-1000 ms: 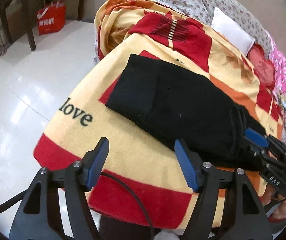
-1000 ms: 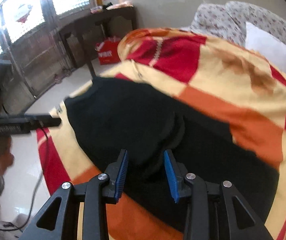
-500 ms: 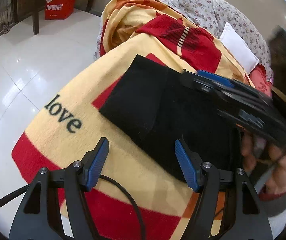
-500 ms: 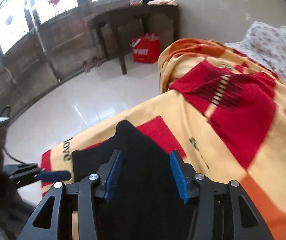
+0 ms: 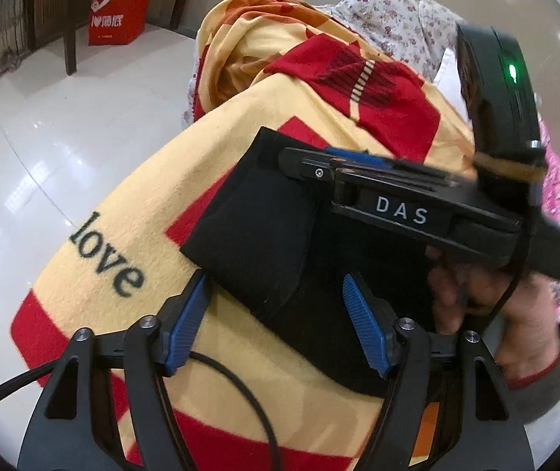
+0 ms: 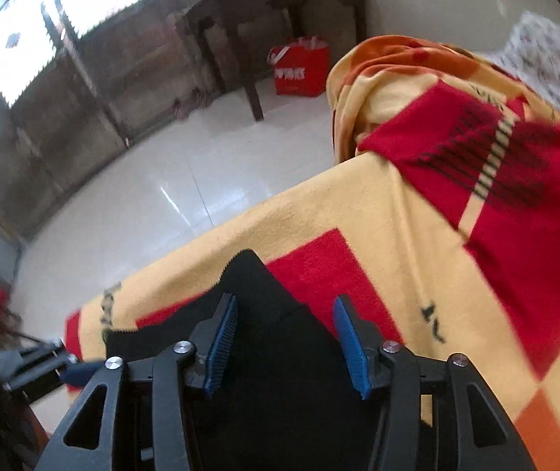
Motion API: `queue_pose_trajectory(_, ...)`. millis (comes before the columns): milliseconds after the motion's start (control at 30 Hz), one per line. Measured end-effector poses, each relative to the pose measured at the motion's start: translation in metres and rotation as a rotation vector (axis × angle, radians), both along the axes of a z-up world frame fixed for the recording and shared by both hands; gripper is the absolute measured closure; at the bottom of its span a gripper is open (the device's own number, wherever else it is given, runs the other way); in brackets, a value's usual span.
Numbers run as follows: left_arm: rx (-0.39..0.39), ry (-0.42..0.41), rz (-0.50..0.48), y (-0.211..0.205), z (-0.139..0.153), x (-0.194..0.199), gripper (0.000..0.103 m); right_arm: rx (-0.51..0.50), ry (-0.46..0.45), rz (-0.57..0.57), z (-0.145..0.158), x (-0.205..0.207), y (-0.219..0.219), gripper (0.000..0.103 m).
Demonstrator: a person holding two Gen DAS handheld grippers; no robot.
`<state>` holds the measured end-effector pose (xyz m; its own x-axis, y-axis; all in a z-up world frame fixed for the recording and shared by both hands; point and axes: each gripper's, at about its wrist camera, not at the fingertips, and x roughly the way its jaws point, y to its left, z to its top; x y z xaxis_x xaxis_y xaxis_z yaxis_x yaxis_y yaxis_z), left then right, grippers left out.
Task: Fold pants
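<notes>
Folded black pants (image 5: 276, 235) are lying on a yellow-and-red blanket (image 5: 131, 212), directly ahead of both tongs. The left gripper (image 5: 276, 314) is hovering with its jaws spread wide at the pants' near edge. The right gripper (image 6: 286, 343) is hanging released, grasping nothing, above the pants' far corner (image 6: 248, 263).

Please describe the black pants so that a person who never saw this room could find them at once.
Look at the bed covered by the large yellow and red blanket, printed with the word "love". The pants lie folded on it, beside that word. They are the only plain black cloth there; everything around them is brightly patterned.
</notes>
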<state>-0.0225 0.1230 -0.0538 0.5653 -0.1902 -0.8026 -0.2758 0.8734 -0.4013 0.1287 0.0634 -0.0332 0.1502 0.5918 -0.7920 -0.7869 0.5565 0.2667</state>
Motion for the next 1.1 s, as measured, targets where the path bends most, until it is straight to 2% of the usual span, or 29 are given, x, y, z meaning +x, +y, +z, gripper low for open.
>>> queue_pose_trajectory(33,-0.033,-0.014,-0.002,0.003,-0.001,0.0,0.039,0.032,0.016,-0.009,-0.001,0.0,-0.003,0.067)
queue_pose_trajectory(67,-0.06,-0.027,-0.003,0.005,-0.001,0.001,0.048,0.039,0.013,-0.008,0.0,-0.002,-0.004,0.074)
queue_pose_trajectory(100,-0.06,-0.027,0.0,0.007,-0.001,0.003,0.067,0.046,0.004,-0.005,0.002,-0.005,-0.006,0.078)
queue_pose_trajectory(133,-0.054,-0.04,-0.002,0.007,0.0,0.003,0.074,0.054,-0.007,-0.006,0.005,-0.008,-0.009,0.084)
queue_pose_trajectory(200,-0.058,-0.074,-0.013,0.006,0.006,0.003,0.082,0.086,-0.016,-0.011,0.016,-0.013,-0.016,0.087)
queue_pose_trajectory(300,-0.039,-0.165,-0.051,-0.005,0.029,-0.006,0.086,0.171,-0.038,-0.038,0.041,-0.019,-0.038,0.088)
queue_pose_trajectory(400,-0.027,-0.263,-0.129,-0.024,0.057,-0.018,0.087,0.279,-0.045,-0.093,0.067,-0.025,-0.076,0.089)
queue_pose_trajectory(533,-0.001,-0.362,-0.289,-0.066,0.086,-0.033,0.088,0.351,-0.082,-0.17,0.095,-0.048,-0.138,0.089)
queue_pose_trajectory(633,0.041,-0.396,-0.411,-0.106,0.086,-0.038,0.088,0.367,-0.073,-0.301,0.1,-0.063,-0.195,0.088)
queue_pose_trajectory(700,0.038,-0.372,-0.479,-0.129,0.075,-0.036,0.088,0.366,-0.059,-0.414,0.094,-0.07,-0.229,0.083)
queue_pose_trajectory(733,0.031,-0.355,-0.511,-0.14,0.067,-0.035,0.088,0.37,-0.042,-0.511,0.087,-0.074,-0.253,0.071)
queue_pose_trajectory(767,0.04,-0.341,-0.537,-0.151,0.059,-0.034,0.088,0.389,-0.011,-0.581,0.08,-0.079,-0.272,0.055)
queue_pose_trajectory(800,0.057,-0.334,-0.554,-0.16,0.055,-0.033,0.088,0.417,0.028,-0.635,0.074,-0.083,-0.288,0.051)
queue_pose_trajectory(867,0.099,-0.327,-0.579,-0.175,0.047,-0.035,0.088,0.496,0.127,-0.738,0.059,-0.093,-0.319,0.051)
queue_pose_trajectory(933,0.118,-0.316,-0.589,-0.179,0.041,-0.035,0.088,0.571,0.189,-0.776,0.052,-0.104,-0.334,0.051)
queue_pose_trajectory(1000,0.135,-0.306,-0.597,-0.181,0.038,-0.035,0.088,0.621,0.213,-0.742,0.052,-0.107,-0.333,0.049)
queue_pose_trajectory(1100,0.165,-0.318,-0.596,-0.184,0.038,-0.041,0.088,0.627,0.204,-0.718,0.055,-0.109,-0.319,0.036)
